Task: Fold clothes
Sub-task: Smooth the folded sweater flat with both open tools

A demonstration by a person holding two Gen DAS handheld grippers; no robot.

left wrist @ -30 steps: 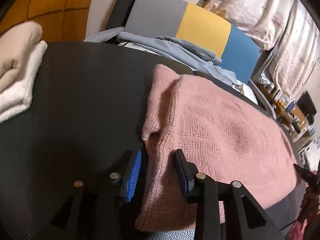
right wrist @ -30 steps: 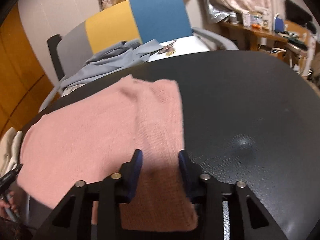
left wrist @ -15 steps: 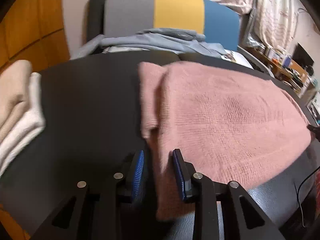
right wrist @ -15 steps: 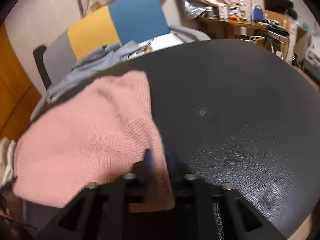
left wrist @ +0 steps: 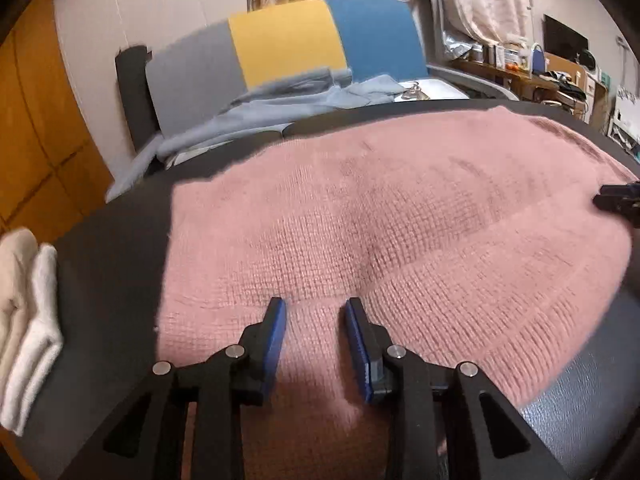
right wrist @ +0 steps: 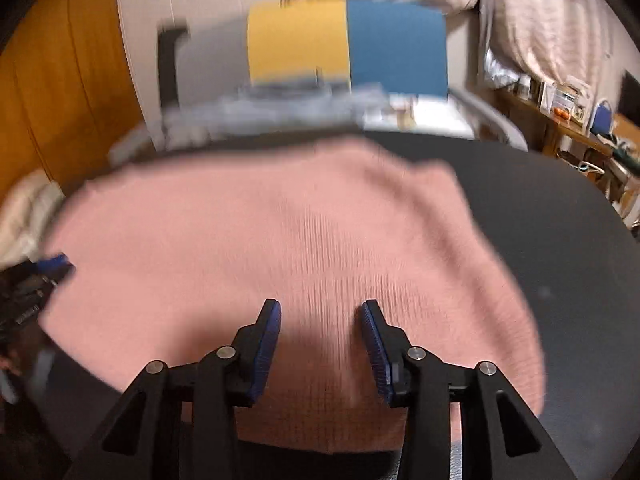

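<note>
Both hand-held grippers shifted over pink sweater, jaws apart, empty.

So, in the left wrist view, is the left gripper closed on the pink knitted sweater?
No, the left gripper stands open above the pink knitted sweater, with knit visible in the gap between its blue pads.

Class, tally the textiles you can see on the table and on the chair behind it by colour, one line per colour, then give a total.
Pink: 1, the sweater spread on the table
White/cream: 1, the folded pile at the table's left edge; how many pieces it holds cannot be told
Grey-blue: 1, the garment heaped on the chair
Total: 3
</note>
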